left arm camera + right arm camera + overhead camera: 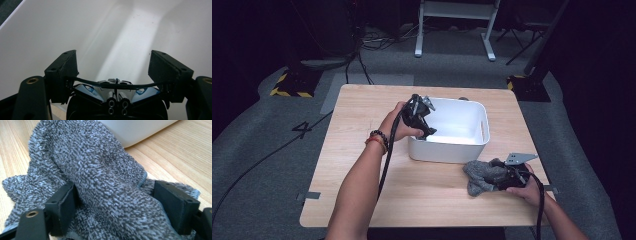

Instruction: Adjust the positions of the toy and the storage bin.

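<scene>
A white plastic bin (484, 125) stands on the wooden table (362, 165). My left gripper (429, 131) reaches over the bin's left rim and points inside. In the left gripper view its jaws (112, 62) stand open against the bare white wall (50, 30), with nothing between them. A grey terry towel (479, 175) lies crumpled on the table just in front of the bin. My right gripper (498, 176) lies low at the towel's right side. Seen from the right gripper (113, 192), its wide jaws straddle a raised fold of the towel (95, 157); the cloth brushes the left jaw.
The bin's rounded lower corner (140, 130) sits just behind the towel. Bare table wood (175, 152) runs to the right of it. Beyond the table are grey carpet, floor cables (362, 60) and a white frame's legs (452, 30).
</scene>
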Tool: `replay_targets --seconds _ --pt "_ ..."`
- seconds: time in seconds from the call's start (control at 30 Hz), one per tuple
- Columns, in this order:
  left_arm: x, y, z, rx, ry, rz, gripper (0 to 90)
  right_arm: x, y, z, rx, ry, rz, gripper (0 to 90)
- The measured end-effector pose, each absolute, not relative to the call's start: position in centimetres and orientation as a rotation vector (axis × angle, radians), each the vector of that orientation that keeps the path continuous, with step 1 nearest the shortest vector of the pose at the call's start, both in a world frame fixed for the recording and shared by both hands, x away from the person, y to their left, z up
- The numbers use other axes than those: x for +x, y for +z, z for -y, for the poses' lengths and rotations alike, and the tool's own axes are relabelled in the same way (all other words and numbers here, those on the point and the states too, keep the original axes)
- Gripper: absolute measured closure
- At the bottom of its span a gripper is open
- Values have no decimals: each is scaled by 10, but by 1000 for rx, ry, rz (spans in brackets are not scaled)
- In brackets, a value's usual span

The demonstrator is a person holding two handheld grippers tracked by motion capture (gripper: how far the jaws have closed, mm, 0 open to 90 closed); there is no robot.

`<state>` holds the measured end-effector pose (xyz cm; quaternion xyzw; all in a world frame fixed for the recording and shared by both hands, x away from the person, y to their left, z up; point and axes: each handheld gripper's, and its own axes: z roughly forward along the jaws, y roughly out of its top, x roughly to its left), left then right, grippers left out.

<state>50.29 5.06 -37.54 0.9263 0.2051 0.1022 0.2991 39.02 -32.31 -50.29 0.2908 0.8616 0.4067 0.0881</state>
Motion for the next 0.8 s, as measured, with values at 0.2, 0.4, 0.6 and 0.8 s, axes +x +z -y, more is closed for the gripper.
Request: replay_targets --seconds 0.2,0.4,0.6,0.8 --pt "508 -375 -49 2462 247 -545 242 390 -503 323 866 1211 -2564 210" --pt "512 -373 -51 2490 215 -546 242 390 -503 323 867 1210 -2563 210" --pt "511 -372 -55 2502 208 -542 241 390 -503 323 866 1212 -2564 210" --pt "509 -372 -59 2498 213 -542 240 390 -503 323 866 1213 -2566 210"
